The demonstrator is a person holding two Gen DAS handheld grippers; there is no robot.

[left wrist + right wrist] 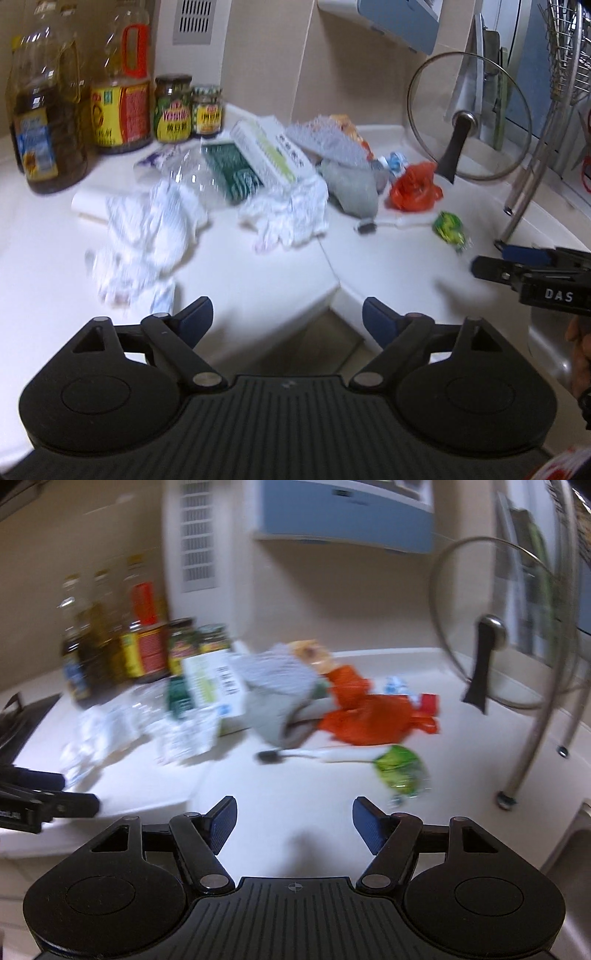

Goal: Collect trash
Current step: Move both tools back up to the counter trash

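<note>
Left gripper (pixel 287 314) spread, empty | right gripper (pixel 294 814) spread, empty | crumpled tissue (pixel 147 229) ahead-left of left claw: light, soft, pinch a fold | green wrapper (pixel 400 770) ahead-right of right claw: crinkly, slippery.

Two oil bottles (pixel 44 122), two jars (pixel 173 109), one glass lid (pixel 469 116), one green wrapper (pixel 448 227).

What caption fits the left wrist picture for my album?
Open left gripper above a white counter strewn with crumpled tissues, an orange bag and a green wrapper.
</note>
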